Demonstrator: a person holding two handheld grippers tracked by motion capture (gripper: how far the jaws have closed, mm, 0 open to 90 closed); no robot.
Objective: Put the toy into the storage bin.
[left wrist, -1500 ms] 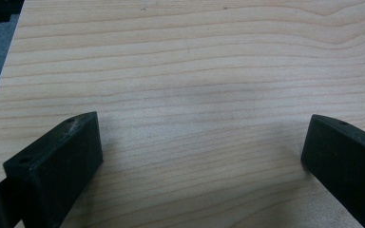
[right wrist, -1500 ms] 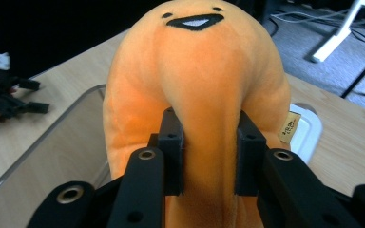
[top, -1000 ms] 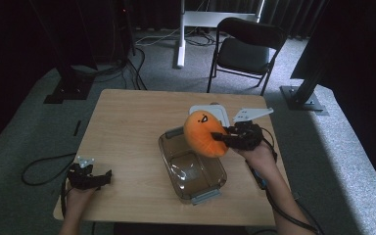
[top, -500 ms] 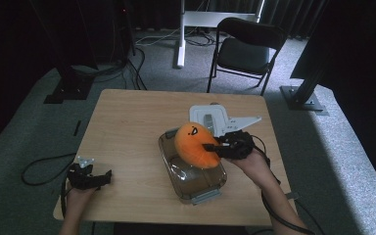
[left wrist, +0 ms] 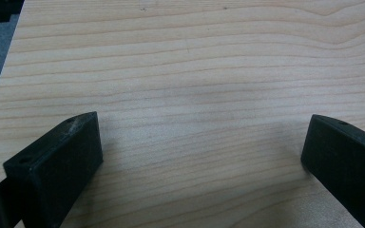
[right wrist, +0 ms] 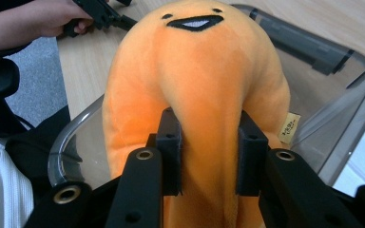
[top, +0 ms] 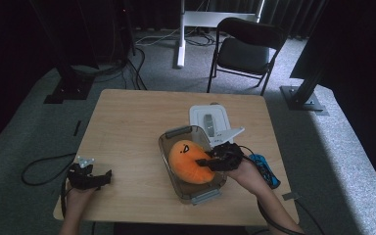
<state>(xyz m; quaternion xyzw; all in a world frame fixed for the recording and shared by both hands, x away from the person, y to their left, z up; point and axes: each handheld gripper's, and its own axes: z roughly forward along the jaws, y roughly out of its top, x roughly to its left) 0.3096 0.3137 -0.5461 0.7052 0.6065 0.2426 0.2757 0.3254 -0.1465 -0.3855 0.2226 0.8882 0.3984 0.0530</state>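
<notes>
An orange plush toy [top: 188, 159] with a black-stitched face lies in a clear plastic container [top: 176, 134] near the table's right side. My right gripper [top: 203, 162] reaches in from the right and is shut on it. In the right gripper view both pads pinch a fold of the plush toy [right wrist: 204, 85] over the container [right wrist: 323, 52], with the gripper [right wrist: 209, 137] squeezing the fabric. My left gripper [top: 105, 177] rests at the front left of the table, and its jaws [left wrist: 202, 142] stand wide open over bare wood.
A white lid [top: 210, 120] lies just behind the container. A blue object [top: 264, 169] sits by the right forearm near the table's right edge. A dark chair [top: 247, 49] stands beyond the table. The wooden tabletop [top: 127, 127] stretches bare across the left and back.
The right gripper has carried the plush toy down and toward the front, from above the container's far end into it. The left gripper has stayed put.
</notes>
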